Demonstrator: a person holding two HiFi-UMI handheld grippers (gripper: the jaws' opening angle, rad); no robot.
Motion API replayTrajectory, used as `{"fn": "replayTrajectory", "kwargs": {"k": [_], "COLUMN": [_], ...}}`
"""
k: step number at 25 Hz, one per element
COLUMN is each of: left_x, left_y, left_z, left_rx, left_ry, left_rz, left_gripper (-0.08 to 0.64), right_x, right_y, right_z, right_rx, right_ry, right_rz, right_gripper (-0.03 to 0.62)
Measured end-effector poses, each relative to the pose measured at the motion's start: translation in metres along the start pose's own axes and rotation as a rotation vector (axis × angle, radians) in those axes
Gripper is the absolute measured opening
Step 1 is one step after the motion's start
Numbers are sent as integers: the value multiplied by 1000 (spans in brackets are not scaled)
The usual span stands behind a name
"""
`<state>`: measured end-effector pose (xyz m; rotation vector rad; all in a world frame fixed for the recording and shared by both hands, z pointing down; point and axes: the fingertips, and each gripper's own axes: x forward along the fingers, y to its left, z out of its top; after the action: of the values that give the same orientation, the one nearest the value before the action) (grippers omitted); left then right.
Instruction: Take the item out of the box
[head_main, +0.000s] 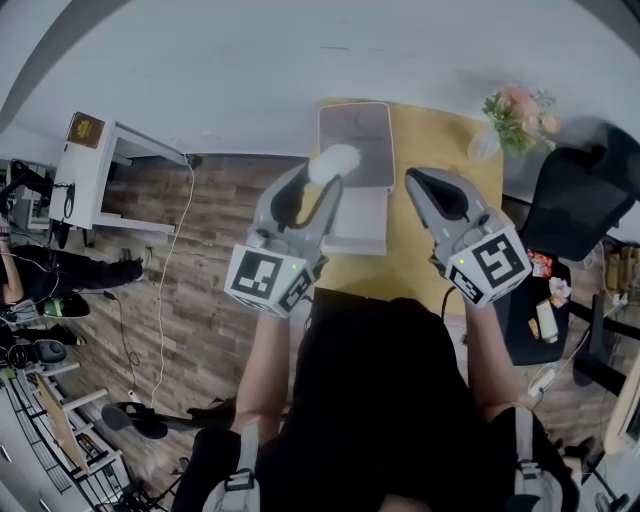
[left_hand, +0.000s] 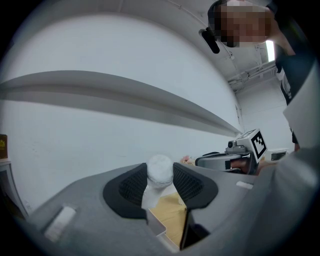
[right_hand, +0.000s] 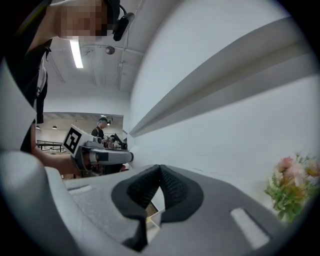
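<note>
A white fluffy item (head_main: 334, 161) (left_hand: 160, 169) is pinched between the pads of my left gripper (head_main: 330, 170) (left_hand: 160, 176), which is shut on it and holds it in the air above the box. The box (head_main: 362, 228) is white and grey, with its lid (head_main: 356, 135) lying open behind it on the yellow table (head_main: 445, 150). A corner of the box (left_hand: 156, 226) shows below the left jaws. My right gripper (head_main: 413, 180) (right_hand: 160, 169) hovers to the right of the box, shut with nothing between its pads.
A vase of pink flowers (head_main: 520, 112) (right_hand: 291, 189) stands at the table's far right corner. A black chair (head_main: 580, 200) is to the right, a white cabinet (head_main: 95, 170) to the left. A white wall lies close ahead.
</note>
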<state>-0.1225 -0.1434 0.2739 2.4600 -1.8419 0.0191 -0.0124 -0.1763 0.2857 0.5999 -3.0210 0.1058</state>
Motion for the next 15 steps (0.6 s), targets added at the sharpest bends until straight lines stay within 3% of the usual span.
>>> {"fn": "replayTrajectory", "kwargs": {"k": [15], "left_x": [-6], "left_y": [-6], "left_z": [-11], "left_rx": [1], "left_ry": [28], "left_rz": [-1], "left_gripper": [170], "right_x": [-7], "right_y": [3], "right_z": [-7], "right_rx": [13], "right_ry": [-3], "right_rz": [-6], "right_gripper": [2]}}
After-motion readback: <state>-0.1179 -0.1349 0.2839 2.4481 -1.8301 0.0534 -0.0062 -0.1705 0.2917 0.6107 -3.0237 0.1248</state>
